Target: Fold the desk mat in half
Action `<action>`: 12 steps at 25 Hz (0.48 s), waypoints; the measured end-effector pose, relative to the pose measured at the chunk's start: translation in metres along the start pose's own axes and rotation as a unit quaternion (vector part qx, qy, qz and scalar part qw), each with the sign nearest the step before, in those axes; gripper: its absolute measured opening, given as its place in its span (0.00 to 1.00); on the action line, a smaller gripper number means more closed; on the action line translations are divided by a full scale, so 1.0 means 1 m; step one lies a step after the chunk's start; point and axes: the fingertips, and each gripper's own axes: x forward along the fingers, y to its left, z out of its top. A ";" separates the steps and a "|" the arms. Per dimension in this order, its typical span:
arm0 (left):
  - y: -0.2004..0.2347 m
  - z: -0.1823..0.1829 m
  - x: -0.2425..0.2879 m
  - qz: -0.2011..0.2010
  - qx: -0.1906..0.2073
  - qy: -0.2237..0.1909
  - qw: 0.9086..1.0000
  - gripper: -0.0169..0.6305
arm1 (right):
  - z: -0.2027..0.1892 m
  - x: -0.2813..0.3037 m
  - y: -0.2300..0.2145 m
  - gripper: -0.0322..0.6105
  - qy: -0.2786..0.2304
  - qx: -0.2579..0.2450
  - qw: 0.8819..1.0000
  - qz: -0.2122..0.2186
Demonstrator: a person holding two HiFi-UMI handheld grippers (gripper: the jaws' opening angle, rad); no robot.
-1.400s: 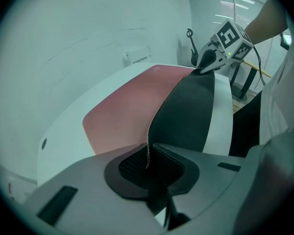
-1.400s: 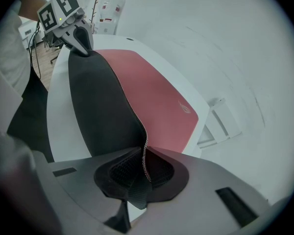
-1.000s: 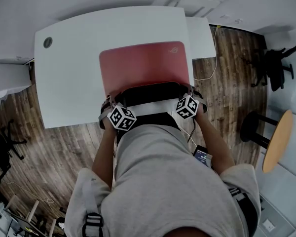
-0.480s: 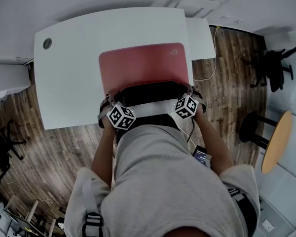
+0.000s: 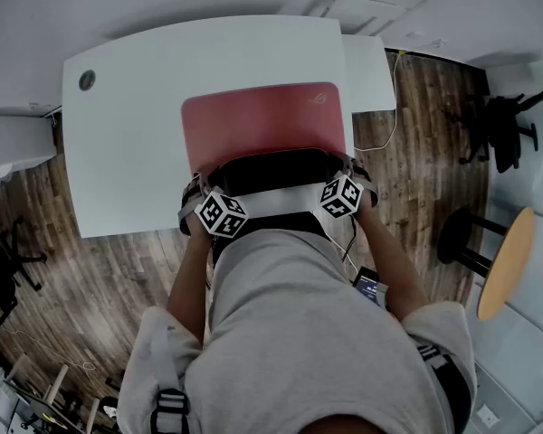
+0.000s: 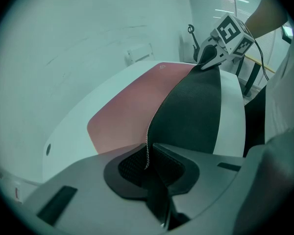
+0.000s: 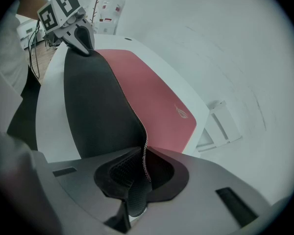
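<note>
A red desk mat (image 5: 267, 125) with a black underside (image 5: 276, 172) lies on the white desk (image 5: 131, 143). Its near edge is lifted off the desk and curled back, showing the black underside (image 6: 193, 111) (image 7: 95, 111). My left gripper (image 5: 197, 197) is shut on the mat's near left corner (image 6: 147, 155). My right gripper (image 5: 351, 177) is shut on the near right corner (image 7: 145, 160). Each gripper view shows the other gripper (image 6: 209, 61) (image 7: 83, 44) holding the far end of the raised edge. The far half of the mat still lies flat.
A person in a grey shirt (image 5: 308, 333) stands at the desk's near edge. A white side unit (image 5: 366, 66) adjoins the desk at the right. A round stool (image 5: 502, 256) and a chair (image 5: 507, 120) stand on the wooden floor to the right.
Both grippers have drifted slightly away from the person with the lifted mat edge; the grip is unchanged.
</note>
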 end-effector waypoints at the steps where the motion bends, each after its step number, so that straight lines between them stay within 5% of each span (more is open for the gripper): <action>1: 0.001 0.001 0.000 0.001 0.000 0.001 1.000 0.08 | 0.001 0.000 -0.001 0.14 0.000 -0.001 1.000 0.000; 12: 0.013 0.005 0.005 0.013 -0.007 0.007 1.000 0.08 | 0.009 0.005 -0.011 0.14 -0.006 -0.013 1.000 0.002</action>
